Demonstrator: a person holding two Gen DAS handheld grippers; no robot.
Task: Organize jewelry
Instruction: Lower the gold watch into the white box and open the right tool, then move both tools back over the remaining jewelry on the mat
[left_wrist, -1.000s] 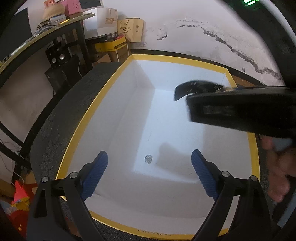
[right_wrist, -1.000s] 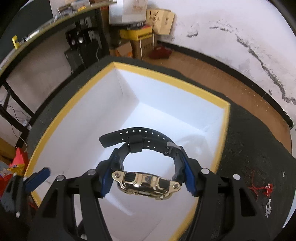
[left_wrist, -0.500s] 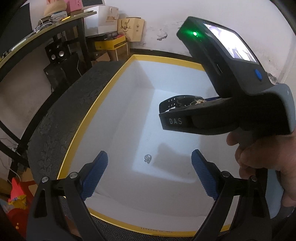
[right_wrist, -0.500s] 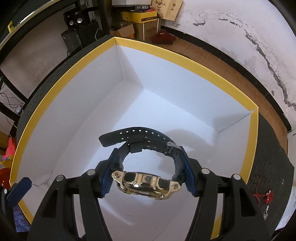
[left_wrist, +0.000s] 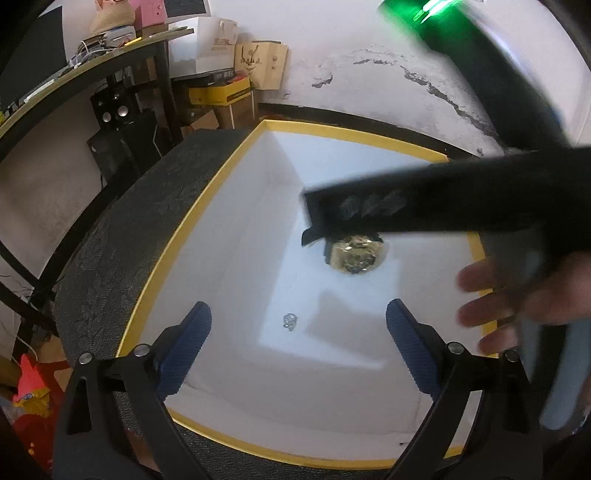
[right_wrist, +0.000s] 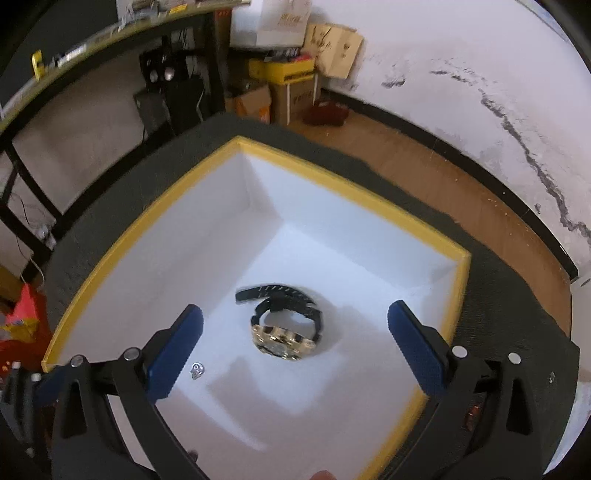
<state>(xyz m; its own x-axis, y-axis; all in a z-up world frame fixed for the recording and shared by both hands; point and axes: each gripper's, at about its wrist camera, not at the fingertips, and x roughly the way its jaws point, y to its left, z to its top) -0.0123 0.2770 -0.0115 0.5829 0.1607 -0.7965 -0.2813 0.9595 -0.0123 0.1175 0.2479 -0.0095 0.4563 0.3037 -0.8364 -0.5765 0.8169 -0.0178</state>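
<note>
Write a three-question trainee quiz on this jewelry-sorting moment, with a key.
1. True or false: the right gripper is clamped on the watch.
2. Which small item lies near the watch on the floor of the box? A) a silver ring B) a red bead C) a coin
3. Fill in: the rim of the box is ___.

Key: 1 false, its jaws are wide apart and the watch lies on the box floor. 2 A. 3 yellow.
</note>
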